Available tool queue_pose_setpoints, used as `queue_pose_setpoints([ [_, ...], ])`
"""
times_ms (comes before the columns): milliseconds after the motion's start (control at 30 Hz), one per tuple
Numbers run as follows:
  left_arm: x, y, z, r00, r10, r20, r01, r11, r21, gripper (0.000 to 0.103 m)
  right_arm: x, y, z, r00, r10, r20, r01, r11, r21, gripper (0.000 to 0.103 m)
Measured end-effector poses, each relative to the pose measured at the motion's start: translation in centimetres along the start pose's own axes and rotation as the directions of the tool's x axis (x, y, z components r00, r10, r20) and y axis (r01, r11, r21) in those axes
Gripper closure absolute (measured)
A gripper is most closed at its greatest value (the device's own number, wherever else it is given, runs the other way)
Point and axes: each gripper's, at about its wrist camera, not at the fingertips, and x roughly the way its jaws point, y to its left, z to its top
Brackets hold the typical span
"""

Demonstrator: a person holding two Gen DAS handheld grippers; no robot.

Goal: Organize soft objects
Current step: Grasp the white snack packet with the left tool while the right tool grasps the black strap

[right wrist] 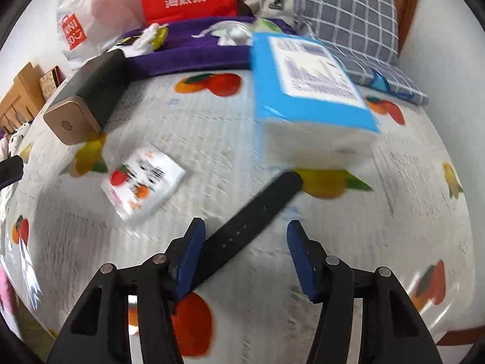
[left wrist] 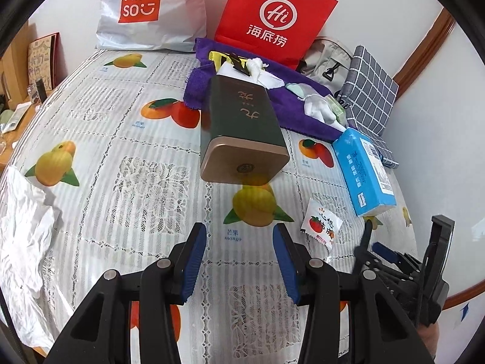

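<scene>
A blue tissue pack lies at the right of the table; in the right wrist view it is just ahead of my right gripper. A small white tissue packet with fruit print lies near it, also in the right wrist view. A black strap lies between the fingers of my right gripper, which is open. My left gripper is open and empty above the tablecloth. A purple towel with small white cloths on it lies at the back. My right gripper also shows in the left wrist view.
A dark green tin with a gold base lies on its side in the middle. A white Miniso bag, a red paper bag and a grey checked cushion stand at the back. Crumpled white paper lies at the left edge.
</scene>
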Motion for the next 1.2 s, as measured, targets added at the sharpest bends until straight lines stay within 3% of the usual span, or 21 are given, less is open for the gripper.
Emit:
queue_pose_setpoints([
  [167, 0.1, -1.0, -0.4, 1.000, 0.009, -0.006, -0.009, 1.000, 0.023, 0.060, -0.4, -3.2, -1.0, 1.000, 0.008, -0.018, -0.006, 0.997, 0.077, 0.047],
  [300, 0.6, -2.2, -0.8, 1.000, 0.015, -0.023, -0.014, 0.999, 0.043, 0.060, -0.6, -2.9, -1.8, 1.000, 0.000, 0.031, -0.002, 0.999, 0.048, 0.050],
  [333, 0.7, -2.5, -0.9, 0.999, 0.018, -0.027, -0.017, 0.999, 0.048, 0.060, -0.6, -2.8, -1.9, 0.999, 0.008, 0.053, -0.010, 0.999, 0.040, 0.053],
  [400, 0.9, -3.4, -1.2, 0.999, 0.025, -0.035, -0.023, 0.997, 0.067, 0.060, -0.7, -2.5, -1.9, 0.996, 0.033, 0.088, -0.036, 0.999, 0.030, 0.078],
  [500, 1.0, -4.5, -1.4, 0.999, 0.033, -0.043, -0.029, 0.995, 0.096, 0.060, -0.9, -2.3, -2.0, 0.992, 0.066, 0.110, -0.059, 0.996, -0.064, 0.080],
  [633, 1.8, -5.8, -1.5, 0.998, 0.042, -0.057, -0.034, 0.991, 0.128, 0.060, -1.3, -3.6, -2.8, 0.991, 0.096, 0.089, -0.090, 0.993, -0.071, 0.079],
  [700, 2.7, -6.7, -1.5, 0.997, 0.025, -0.071, -0.015, 0.990, 0.142, 0.060, -1.5, -4.1, -3.3, 0.993, 0.091, 0.075, -0.087, 0.995, -0.052, 0.061],
  [767, 3.3, -7.5, -1.4, 0.997, 0.004, -0.074, 0.008, 0.987, 0.157, 0.060, -1.5, -4.1, -3.9, 0.992, 0.091, 0.083, -0.087, 0.995, -0.050, 0.053],
  [867, 4.8, -8.8, -1.1, 0.996, 0.009, -0.092, 0.008, 0.982, 0.186, 0.060, -1.5, -3.4, -4.6, 0.989, 0.058, 0.135, -0.050, 0.997, -0.066, 0.052],
  [933, 5.8, -9.8, -1.0, 0.994, 0.024, -0.103, 0.001, 0.973, 0.230, 0.058, -1.3, -3.9, -4.5, 0.986, 0.078, 0.148, -0.073, 0.997, -0.036, 0.053],
  [1000, 6.7, -10.8, -0.9, 0.993, 0.047, -0.106, -0.017, 0.963, 0.270, 0.056, -1.3, -3.8, -4.6, 0.983, 0.070, 0.168, -0.062, 0.997, -0.049, 0.063],
  [1100, 7.7, -12.0, -0.9, 0.994, 0.024, -0.110, 0.012, 0.948, 0.318, 0.044, -1.3, -3.7, -4.7, 0.978, 0.073, 0.197, -0.063, 0.996, -0.058, 0.081],
  [1200, 9.1, -13.0, -0.9, 0.990, 0.060, -0.128, -0.009, 0.930, 0.367, 0.044, -1.2, -4.4, -4.5, 0.974, 0.109, 0.201, -0.101, 0.994, -0.051, 0.081],
])
